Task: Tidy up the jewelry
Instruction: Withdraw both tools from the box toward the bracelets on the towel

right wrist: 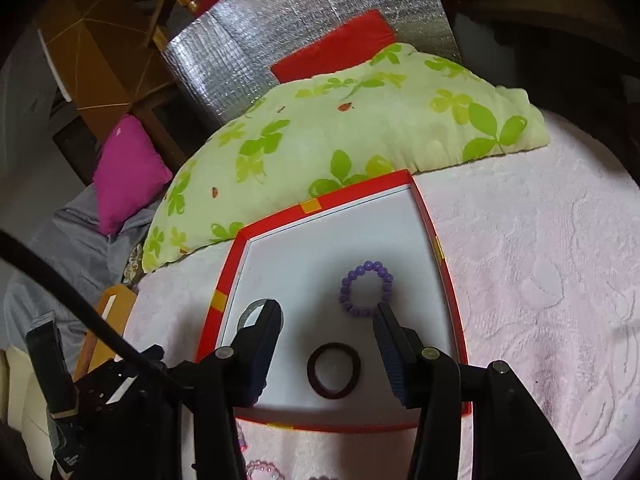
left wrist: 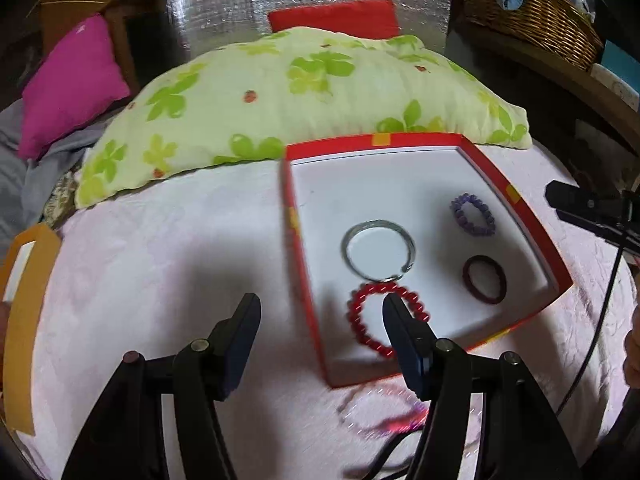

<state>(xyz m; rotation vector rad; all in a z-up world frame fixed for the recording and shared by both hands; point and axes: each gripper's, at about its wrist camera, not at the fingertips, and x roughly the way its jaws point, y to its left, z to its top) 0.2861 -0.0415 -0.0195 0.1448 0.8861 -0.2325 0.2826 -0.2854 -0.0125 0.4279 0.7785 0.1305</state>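
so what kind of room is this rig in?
Most likely a bedroom, working on a bed: a floral pillow lies on a pink textured bedspread, with a magenta cushion and a wicker basket of cloth beside it.

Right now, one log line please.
tray: four bracelets in | pink bracelet: outside, on bedspread | left gripper: open, empty | right gripper: open, empty

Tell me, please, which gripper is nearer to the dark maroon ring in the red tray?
Right. The right gripper hangs open directly over the dark maroon ring; the left gripper straddles the red tray wall, by the red bead bracelet.
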